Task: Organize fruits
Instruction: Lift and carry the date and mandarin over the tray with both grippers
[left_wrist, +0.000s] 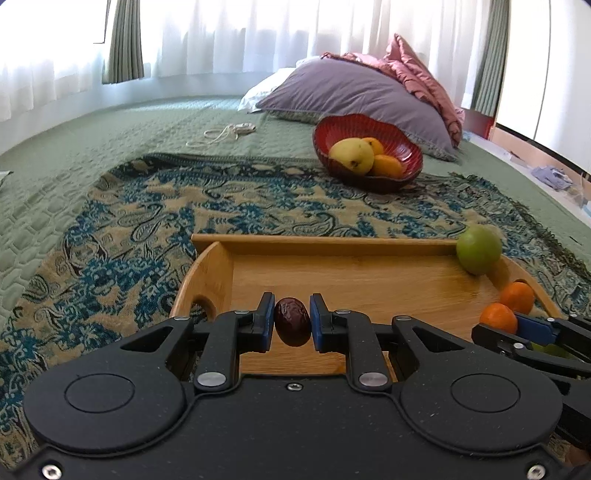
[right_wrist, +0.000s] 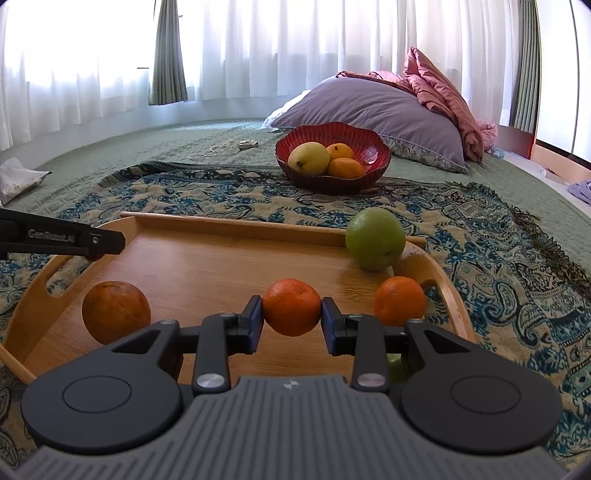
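Both wrist views low, facing windows, sharing wooden tray (left_wrist: 369, 273)

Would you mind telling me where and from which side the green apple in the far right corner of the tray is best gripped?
Grip the green apple across its widest middle, coming from the near, open side of the wooden tray. It is round, so only the middle gives the pads a hold, and it sits against the far rim and right end wall, which probably block those sides. Both grippers are full now.
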